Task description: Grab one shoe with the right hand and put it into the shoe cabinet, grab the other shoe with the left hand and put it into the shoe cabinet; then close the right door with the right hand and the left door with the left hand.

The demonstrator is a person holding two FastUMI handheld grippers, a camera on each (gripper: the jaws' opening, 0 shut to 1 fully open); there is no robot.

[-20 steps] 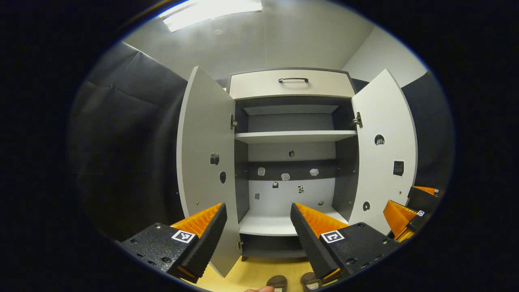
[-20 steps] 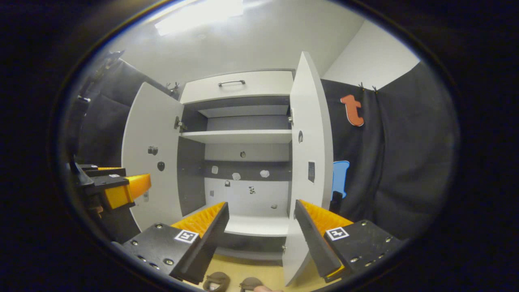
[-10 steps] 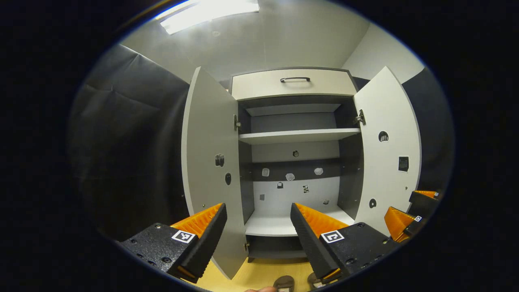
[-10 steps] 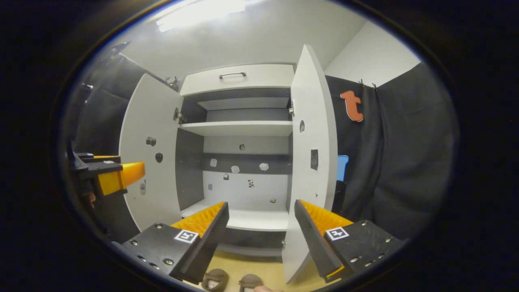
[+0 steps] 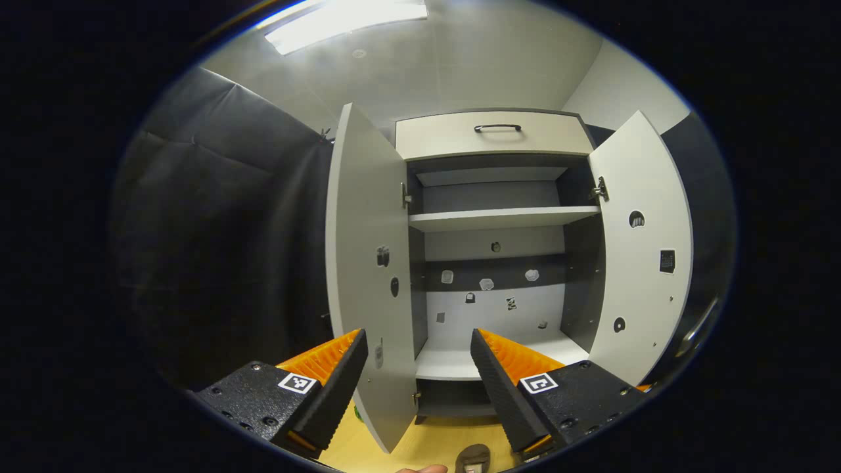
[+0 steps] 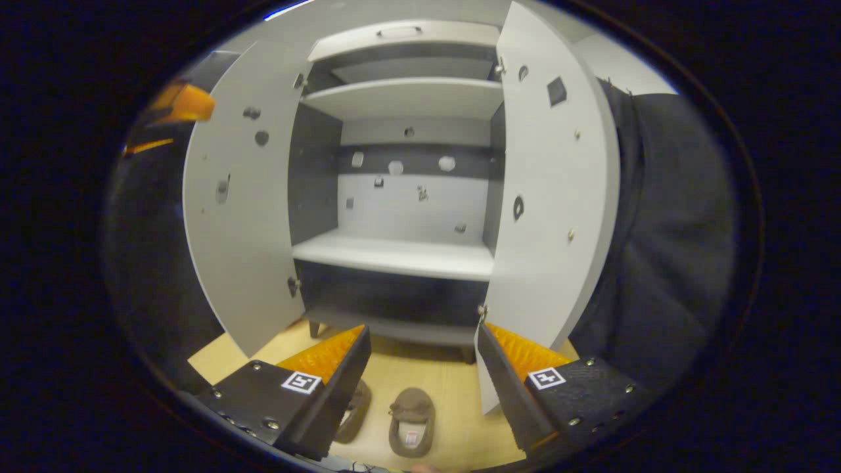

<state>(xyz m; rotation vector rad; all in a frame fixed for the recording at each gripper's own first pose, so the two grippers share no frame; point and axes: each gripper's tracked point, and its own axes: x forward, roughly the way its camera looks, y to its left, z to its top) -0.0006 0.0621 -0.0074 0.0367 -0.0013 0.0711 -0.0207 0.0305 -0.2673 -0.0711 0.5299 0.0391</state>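
A pale wooden floor [image 6: 453,387] carries two brown shoes [image 6: 412,420] side by side — both between the right gripper's [image 6: 420,381] spread fingers, one partly behind its left finger. Ahead of them the shoe cabinet [image 6: 394,309] stands on that floor.

The left gripper view faces the open shoe cabinet [image 5: 493,263] roughly level from left of centre, while the right gripper view sits nearer, tilted down toward the floor [image 6: 453,381], both sharing the cabinet's shelves and doors.
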